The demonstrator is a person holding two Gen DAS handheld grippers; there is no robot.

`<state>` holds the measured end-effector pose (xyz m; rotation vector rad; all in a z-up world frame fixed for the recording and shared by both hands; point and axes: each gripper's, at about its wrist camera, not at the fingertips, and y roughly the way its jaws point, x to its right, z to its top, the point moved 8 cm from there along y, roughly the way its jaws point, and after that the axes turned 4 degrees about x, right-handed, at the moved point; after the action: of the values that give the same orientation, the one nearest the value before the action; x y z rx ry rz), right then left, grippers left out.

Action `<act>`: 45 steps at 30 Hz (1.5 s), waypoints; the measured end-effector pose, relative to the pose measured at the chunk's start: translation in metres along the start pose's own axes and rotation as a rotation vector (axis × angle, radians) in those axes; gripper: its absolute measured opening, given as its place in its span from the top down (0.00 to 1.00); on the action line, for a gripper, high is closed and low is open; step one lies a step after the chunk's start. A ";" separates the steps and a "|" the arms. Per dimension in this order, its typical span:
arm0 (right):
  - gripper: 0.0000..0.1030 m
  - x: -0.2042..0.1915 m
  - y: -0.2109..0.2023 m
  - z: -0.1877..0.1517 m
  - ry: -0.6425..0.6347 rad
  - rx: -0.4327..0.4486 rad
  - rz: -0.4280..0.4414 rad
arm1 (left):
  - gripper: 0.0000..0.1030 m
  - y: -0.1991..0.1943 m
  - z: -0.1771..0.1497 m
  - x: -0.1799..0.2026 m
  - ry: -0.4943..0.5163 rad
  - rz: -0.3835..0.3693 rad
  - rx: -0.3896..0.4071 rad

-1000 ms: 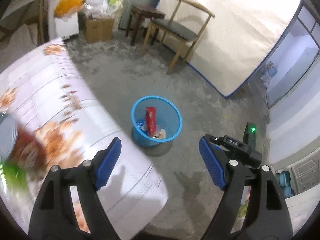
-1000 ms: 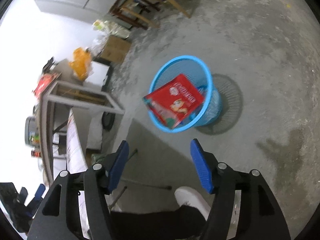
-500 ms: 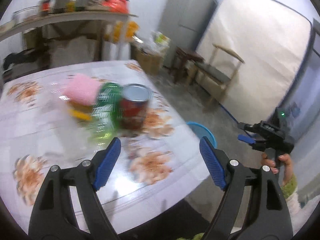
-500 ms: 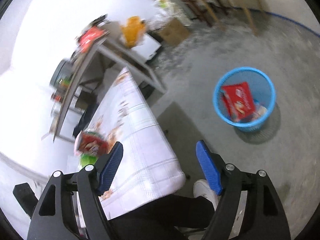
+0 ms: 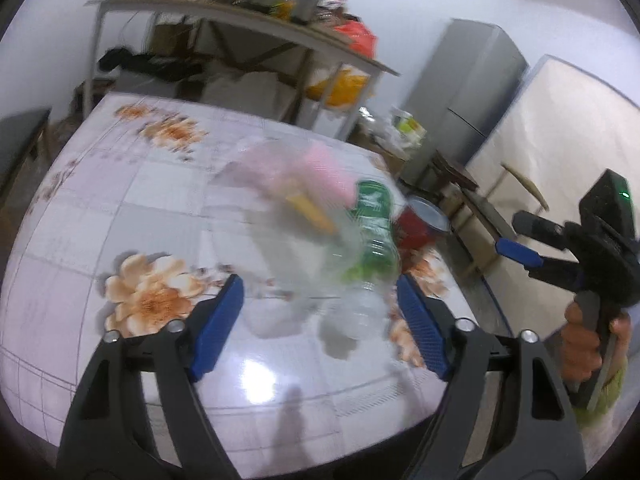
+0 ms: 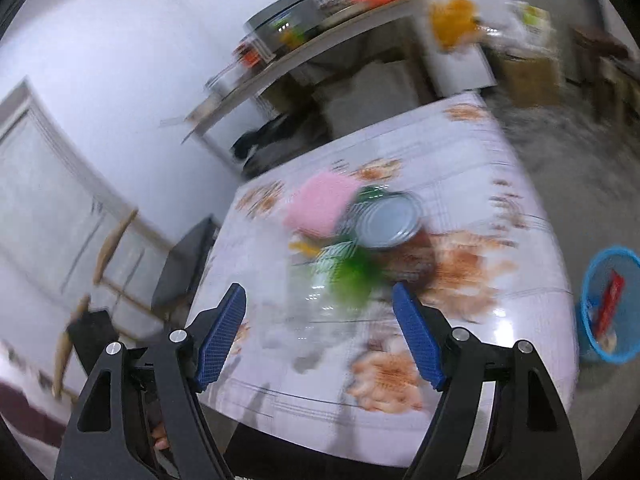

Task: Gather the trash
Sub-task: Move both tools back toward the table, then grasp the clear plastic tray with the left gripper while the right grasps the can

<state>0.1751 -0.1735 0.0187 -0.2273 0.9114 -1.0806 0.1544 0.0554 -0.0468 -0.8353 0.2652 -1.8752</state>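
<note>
Trash lies in a blurred heap on the flowered table [image 5: 100, 208]: a green-labelled plastic bottle [image 5: 372, 236], a red can [image 5: 420, 224], a pink sponge-like pad [image 5: 320, 172] and a clear plastic cup [image 5: 296, 248]. My left gripper [image 5: 320, 328] is open and empty, just short of the bottle. My right gripper [image 6: 318, 340] is open and empty above the table's near edge, facing the can [image 6: 390, 220], the pad [image 6: 324, 204] and the bottle [image 6: 352, 272]. The right gripper also shows in the left wrist view [image 5: 520, 254]. The blue bin [image 6: 610, 304] stands on the floor at right and holds a red packet [image 6: 610, 300].
A cluttered shelf table [image 5: 240, 12] stands behind the flowered table. A grey fridge [image 5: 464, 92], a leaning mattress [image 5: 560, 140] and a wooden chair [image 5: 472, 200] are at the right. A cardboard box [image 6: 528, 76] sits on the floor.
Both grippers swung away from the bin and floor toward the table. The trash heap now sits close before both, and the red packet lies in the bin.
</note>
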 end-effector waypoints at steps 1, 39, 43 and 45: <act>0.28 -0.012 0.012 -0.001 -0.026 -0.022 0.005 | 0.35 0.007 0.002 -0.013 -0.039 0.020 -0.014; 0.29 0.035 0.020 -0.033 0.086 -0.001 -0.169 | 0.97 0.018 -0.003 -0.094 -0.064 0.291 -0.142; 0.29 0.045 0.019 -0.028 0.064 0.013 -0.211 | 0.75 0.012 -0.007 -0.098 -0.095 0.271 -0.152; 0.28 0.048 0.020 -0.023 0.043 0.023 -0.229 | 0.67 0.012 -0.008 -0.099 -0.094 0.275 -0.148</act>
<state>0.1794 -0.1982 -0.0329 -0.2959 0.9261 -1.3112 0.1818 0.1346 -0.1011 -0.9344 0.4411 -1.5698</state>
